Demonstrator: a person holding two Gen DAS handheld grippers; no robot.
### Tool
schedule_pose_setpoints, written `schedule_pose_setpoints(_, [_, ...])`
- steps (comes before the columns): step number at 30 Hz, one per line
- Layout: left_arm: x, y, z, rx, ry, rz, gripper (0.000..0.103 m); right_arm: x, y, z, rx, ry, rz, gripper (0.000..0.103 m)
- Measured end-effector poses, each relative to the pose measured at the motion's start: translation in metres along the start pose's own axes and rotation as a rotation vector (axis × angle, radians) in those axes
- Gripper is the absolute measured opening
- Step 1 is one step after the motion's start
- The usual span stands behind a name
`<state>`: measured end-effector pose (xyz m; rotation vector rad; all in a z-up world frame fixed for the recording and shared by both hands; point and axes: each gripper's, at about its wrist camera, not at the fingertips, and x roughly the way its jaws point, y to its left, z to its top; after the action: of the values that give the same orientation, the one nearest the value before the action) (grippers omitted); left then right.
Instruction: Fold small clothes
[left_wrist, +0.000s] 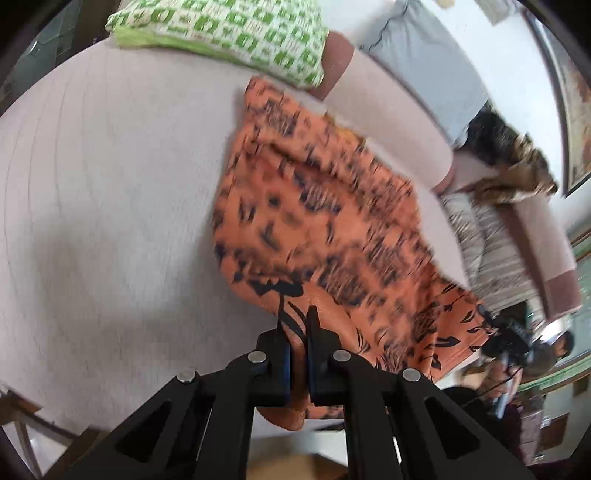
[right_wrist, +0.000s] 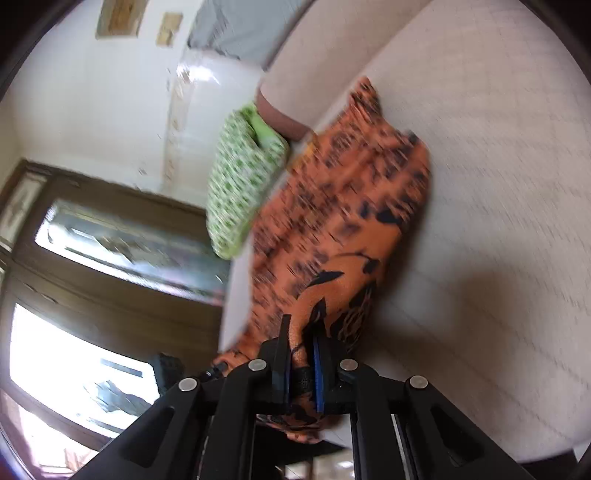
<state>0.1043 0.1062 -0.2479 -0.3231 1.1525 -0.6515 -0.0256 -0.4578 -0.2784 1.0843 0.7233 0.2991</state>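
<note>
An orange garment with a black leaf print lies spread over a pale pink sofa seat. My left gripper is shut on the garment's near corner, with cloth pinched between its blue pads. In the right wrist view the same orange garment stretches away along the sofa seat. My right gripper is shut on its near edge, and the fabric bunches between the two fingers. The other gripper shows small at the garment's far right corner in the left wrist view.
A green-and-white patterned cushion lies at the far end of the seat, also seen as the cushion. A striped cloth and a dark patterned cloth hang over the sofa back. A wooden glazed door stands beyond the sofa.
</note>
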Motion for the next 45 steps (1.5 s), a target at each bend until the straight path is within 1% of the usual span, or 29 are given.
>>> schedule_pose_setpoints(3, [-0.005, -0.005, 0.039, -0.014, -0.030, -0.030, 0.006, 0.007, 0.010, 0.024, 0.014, -0.035, 0.041, 0.009])
schedule_pose_setpoints(6, [-0.001, -0.008, 0.085, -0.003, -0.047, -0.019, 0.006, 0.019, 0.022, 0.068, 0.018, -0.079, 0.058, 0.009])
schedule_pose_setpoints(7, [0.006, -0.010, 0.108, -0.008, -0.052, -0.018, 0.006, 0.025, 0.025, 0.084, 0.019, -0.095, 0.050, 0.009])
schedule_pose_setpoints(8, [0.012, -0.012, 0.122, -0.013, -0.055, -0.016, 0.006, 0.030, 0.027, 0.100, 0.023, -0.113, 0.044, 0.009])
schedule_pose_setpoints(10, [0.032, -0.013, 0.168, -0.036, -0.064, -0.005, 0.006, 0.042, 0.026, 0.138, 0.047, -0.158, 0.040, 0.009])
schedule_pose_setpoints(13, [0.063, -0.005, 0.226, -0.083, -0.088, 0.013, 0.006, 0.064, 0.019, 0.190, 0.077, -0.223, 0.002, 0.009])
schedule_pose_setpoints(16, [0.108, 0.007, 0.276, -0.129, -0.095, 0.046, 0.007, 0.095, -0.004, 0.239, 0.150, -0.283, -0.042, 0.009])
schedule_pose_setpoints(18, [0.143, 0.019, 0.294, -0.161, -0.069, 0.119, 0.008, 0.125, -0.030, 0.266, 0.221, -0.279, -0.135, 0.013])
schedule_pose_setpoints(19, [0.159, 0.029, 0.299, -0.193, -0.062, 0.172, 0.012, 0.135, -0.040, 0.272, 0.246, -0.273, -0.156, 0.014])
schedule_pose_setpoints(20, [0.168, 0.037, 0.300, -0.216, -0.063, 0.188, 0.014, 0.150, -0.057, 0.277, 0.291, -0.259, -0.175, 0.015])
schedule_pose_setpoints(21, [0.173, 0.045, 0.299, -0.244, -0.079, 0.183, 0.016, 0.160, -0.073, 0.278, 0.340, -0.256, -0.180, 0.016])
schedule_pose_setpoints(23, [0.169, 0.059, 0.292, -0.306, -0.144, 0.133, 0.028, 0.162, -0.093, 0.277, 0.398, -0.296, -0.125, 0.017])
schedule_pose_setpoints(24, [0.162, 0.062, 0.287, -0.323, -0.177, 0.116, 0.030, 0.159, -0.100, 0.276, 0.416, -0.315, -0.074, 0.018])
schedule_pose_setpoints(26, [0.137, 0.060, 0.272, -0.330, -0.274, 0.136, 0.034, 0.148, -0.106, 0.275, 0.420, -0.349, -0.012, 0.022])
schedule_pose_setpoints(27, [0.123, 0.053, 0.265, -0.316, -0.318, 0.158, 0.037, 0.140, -0.106, 0.275, 0.407, -0.373, -0.006, 0.025])
schedule_pose_setpoints(28, [0.106, 0.043, 0.255, -0.295, -0.367, 0.182, 0.045, 0.129, -0.103, 0.274, 0.394, -0.413, -0.013, 0.048])
schedule_pose_setpoints(29, [0.092, 0.034, 0.245, -0.282, -0.413, 0.196, 0.056, 0.117, -0.099, 0.272, 0.389, -0.450, -0.023, 0.093])
schedule_pose_setpoints(30, [0.079, 0.023, 0.232, -0.271, -0.466, 0.213, 0.062, 0.102, -0.094, 0.269, 0.389, -0.507, -0.038, 0.103])
schedule_pose_setpoints(31, [0.070, 0.008, 0.216, -0.257, -0.511, 0.245, 0.072, 0.093, -0.088, 0.265, 0.385, -0.552, -0.041, 0.103])
schedule_pose_setpoints(32, [0.068, -0.003, 0.206, -0.240, -0.520, 0.284, 0.074, 0.084, -0.078, 0.264, 0.361, -0.566, -0.050, 0.103])
schedule_pose_setpoints(33, [0.070, -0.015, 0.194, -0.219, -0.509, 0.327, 0.074, 0.083, -0.067, 0.264, 0.324, -0.529, -0.073, 0.103])
schedule_pose_setpoints(34, [0.076, -0.026, 0.181, -0.204, -0.495, 0.357, 0.074, 0.086, -0.045, 0.260, 0.247, -0.449, -0.119, 0.102])
schedule_pose_setpoints(36, [0.092, -0.036, 0.163, -0.189, -0.476, 0.368, 0.074, 0.104, -0.012, 0.252, 0.116, -0.343, -0.217, 0.097])
schedule_pose_setpoints(37, [0.105, -0.040, 0.154, -0.174, -0.449, 0.388, 0.074, 0.124, 0.013, 0.242, 0.006, -0.244, -0.295, 0.091])
schedule_pose_setpoints(38, [0.118, -0.043, 0.150, -0.159, -0.408, 0.411, 0.074, 0.140, 0.028, 0.235, -0.065, -0.178, -0.333, 0.086])
schedule_pose_setpoints(39, [0.134, -0.042, 0.149, -0.141, -0.328, 0.449, 0.074, 0.163, 0.046, 0.221, -0.146, -0.097, -0.371, 0.083])
schedule_pose_setpoints(41, [0.151, -0.036, 0.151, -0.152, -0.236, 0.498, 0.074, 0.203, 0.068, 0.196, -0.259, 0.018, -0.424, 0.073])
schedule_pose_setpoints(43, [0.156, -0.029, 0.152, -0.164, -0.227, 0.490, 0.074, 0.245, 0.079, 0.174, -0.349, 0.114, -0.483, 0.072])
schedule_pose_setpoints(45, [0.160, -0.020, 0.157, -0.177, -0.220, 0.502, 0.074, 0.291, 0.082, 0.161, -0.398, 0.204, -0.533, 0.071])
